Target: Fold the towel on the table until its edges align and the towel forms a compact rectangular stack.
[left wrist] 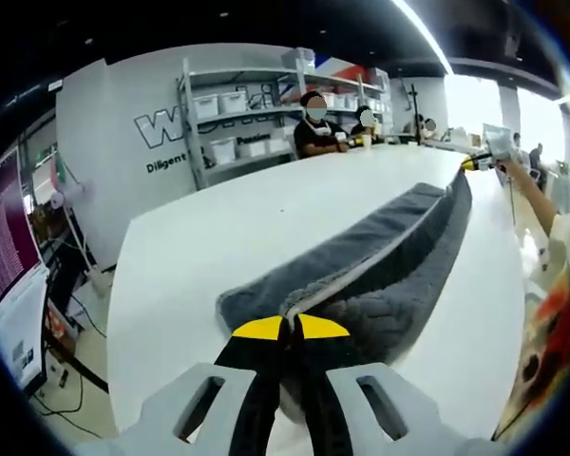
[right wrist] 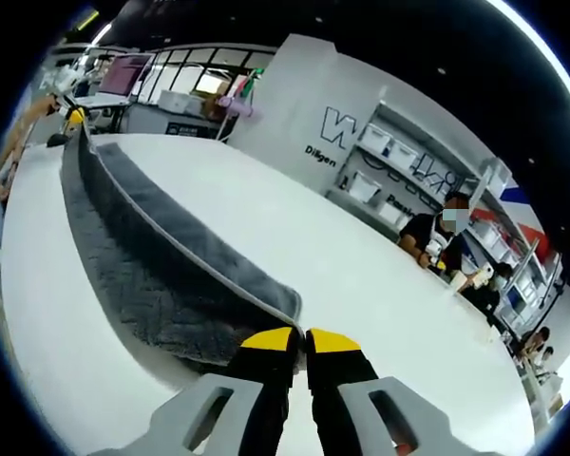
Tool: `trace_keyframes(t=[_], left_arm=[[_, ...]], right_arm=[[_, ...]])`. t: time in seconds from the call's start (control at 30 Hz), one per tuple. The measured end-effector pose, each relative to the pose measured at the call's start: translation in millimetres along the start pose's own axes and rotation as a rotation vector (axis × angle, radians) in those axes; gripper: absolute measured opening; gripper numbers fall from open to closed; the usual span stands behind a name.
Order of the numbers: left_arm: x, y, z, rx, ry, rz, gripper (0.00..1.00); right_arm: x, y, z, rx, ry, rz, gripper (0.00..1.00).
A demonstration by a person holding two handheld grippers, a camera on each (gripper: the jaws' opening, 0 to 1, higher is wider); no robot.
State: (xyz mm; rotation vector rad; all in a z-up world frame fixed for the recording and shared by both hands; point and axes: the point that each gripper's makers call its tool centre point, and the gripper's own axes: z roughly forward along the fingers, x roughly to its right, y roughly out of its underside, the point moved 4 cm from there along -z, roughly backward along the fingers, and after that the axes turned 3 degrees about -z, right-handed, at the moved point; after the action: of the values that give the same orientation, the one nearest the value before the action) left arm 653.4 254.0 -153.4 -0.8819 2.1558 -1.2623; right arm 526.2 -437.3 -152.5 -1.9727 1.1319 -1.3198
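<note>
so both grippers are clamped on the grey towel (left wrist: 380,256) right now, one at each end. the left gripper (left wrist: 287,328) has its yellow tips pinched together on a corner edge, and the right gripper (right wrist: 301,339) does the same at the opposite end, jaws near enough touching with the hem caught between them. the towel lies stretched long on the white table (left wrist: 218,237), running off toward 1 o'clock in the left gripper view and toward 11 o'clock in the right gripper view.

my guess is they hold it taut like that so the top layer stays straight while it gets laid over, which helps the edges line up. it looks already doubled lengthwise, with a pale hem running along the ridge.

hard to say how many layers sit inside each pinch, the jaws cover that bit. the far end of the towel is tiny in either view, just a yellow speck (left wrist: 482,162) where the other gripper sits. people (right wrist: 435,233) at the far table side and shelves (left wrist: 237,123) behind, nothing near the towel.
</note>
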Motion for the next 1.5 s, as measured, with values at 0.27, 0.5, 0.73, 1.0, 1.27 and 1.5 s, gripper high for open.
trace_keyframes(t=[0.27,0.5,0.73,1.0,1.27,1.5], left_arm=[[1.4,-0.7,2,-0.008,0.000,0.006,0.03],[-0.9,-4.1,3,-0.006,-0.002,0.006,0.03],[-5.7,-7.2,6,-0.003,-0.005,0.001,0.03],[-12.4,-9.6,11,0.000,-0.007,-0.005,0.03],[-17.0,-12.7,12,0.007,-0.005,-0.016,0.03],[-20.5,-15.7,14,0.009,-0.009,-0.019,0.03]], right_arm=[[2,-3.1,1,0.000,0.001,-0.005,0.01],[3,-5.6,2,0.005,-0.004,0.004,0.01],[6,-9.1,4,0.011,-0.006,0.008,0.01],[10,-12.3,7,0.008,-0.001,0.010,0.01],[13,-19.3,10,0.007,0.002,0.008,0.01],[17,-25.8,15,0.006,0.002,0.002,0.01]])
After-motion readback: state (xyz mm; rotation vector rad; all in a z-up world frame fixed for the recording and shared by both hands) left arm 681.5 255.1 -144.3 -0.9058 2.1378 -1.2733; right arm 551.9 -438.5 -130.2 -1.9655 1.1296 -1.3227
